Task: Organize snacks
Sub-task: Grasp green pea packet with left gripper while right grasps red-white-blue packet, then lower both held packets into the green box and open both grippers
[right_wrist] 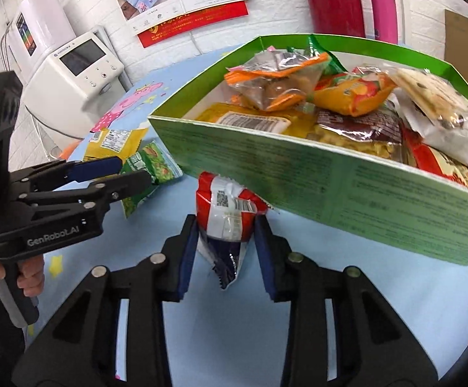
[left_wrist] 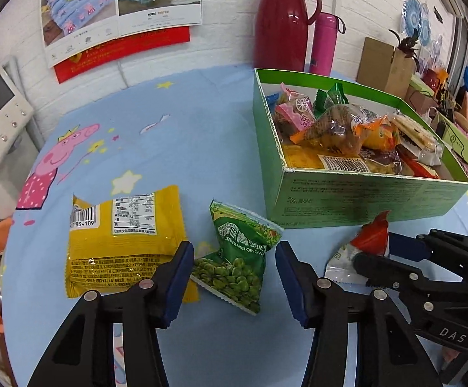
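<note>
My left gripper straddles the crinkly green pea packet, spread wide; my right gripper pinches a glossy red-and-white packet.

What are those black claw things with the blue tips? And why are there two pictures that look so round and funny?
They are grabbing tools that a person holds, one in each hand. Each carries a round-eyed camera, so you get one picture per tool. The left gripper has open jaws either side of a green pea packet. The right gripper has its jaws around a red and white snack packet. A yellow snack packet lies on the blue cartoon tablecloth. The green box already holds many snacks.
</note>
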Action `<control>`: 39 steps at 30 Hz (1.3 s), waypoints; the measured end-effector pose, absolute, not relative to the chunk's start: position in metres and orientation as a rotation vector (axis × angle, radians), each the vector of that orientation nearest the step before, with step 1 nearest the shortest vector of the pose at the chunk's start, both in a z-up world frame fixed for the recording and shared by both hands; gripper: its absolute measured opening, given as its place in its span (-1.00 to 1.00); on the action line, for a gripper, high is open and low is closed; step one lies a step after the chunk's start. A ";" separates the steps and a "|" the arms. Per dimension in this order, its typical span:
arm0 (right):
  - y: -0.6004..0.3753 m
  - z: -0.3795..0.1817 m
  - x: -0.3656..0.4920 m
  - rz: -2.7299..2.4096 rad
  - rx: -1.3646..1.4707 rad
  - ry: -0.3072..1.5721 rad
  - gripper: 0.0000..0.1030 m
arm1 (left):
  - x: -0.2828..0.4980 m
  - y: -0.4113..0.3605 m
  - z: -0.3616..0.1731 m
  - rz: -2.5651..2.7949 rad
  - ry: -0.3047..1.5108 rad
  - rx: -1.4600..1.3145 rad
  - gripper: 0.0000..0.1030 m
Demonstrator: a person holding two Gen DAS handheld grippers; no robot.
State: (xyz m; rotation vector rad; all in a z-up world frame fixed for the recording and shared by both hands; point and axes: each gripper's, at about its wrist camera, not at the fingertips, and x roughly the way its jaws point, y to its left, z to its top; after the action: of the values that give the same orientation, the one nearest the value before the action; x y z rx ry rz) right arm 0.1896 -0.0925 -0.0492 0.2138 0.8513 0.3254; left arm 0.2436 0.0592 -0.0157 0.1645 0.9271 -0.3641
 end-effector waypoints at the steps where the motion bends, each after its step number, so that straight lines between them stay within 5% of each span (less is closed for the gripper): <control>1: -0.092 -0.050 0.190 0.329 0.216 0.851 -0.28 | 0.244 0.059 -0.017 -0.364 0.936 0.161 0.04; 3: -0.091 -0.050 0.191 0.337 0.220 0.852 -0.31 | 0.243 0.055 -0.021 -0.359 0.952 0.183 0.02; 6: -0.092 -0.049 0.186 0.351 0.226 0.852 -0.37 | 0.240 0.049 -0.030 -0.362 0.991 0.205 -0.31; 10: -0.095 -0.047 0.173 0.376 0.233 0.848 -0.38 | 0.231 0.052 -0.028 -0.375 0.990 0.147 -0.37; 27: -0.154 0.028 0.150 0.321 0.257 0.610 -0.38 | 0.198 0.020 0.073 -0.541 0.806 -0.037 -0.38; 39: -0.184 0.028 0.218 0.228 0.164 0.596 -0.38 | 0.271 -0.013 0.061 -0.484 0.843 -0.104 -0.37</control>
State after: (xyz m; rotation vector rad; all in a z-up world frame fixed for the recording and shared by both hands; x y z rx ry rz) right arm 0.2178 -0.1842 0.0280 0.1640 0.5955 0.2281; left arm 0.2710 -0.0131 0.0614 -0.1044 0.8431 -0.4837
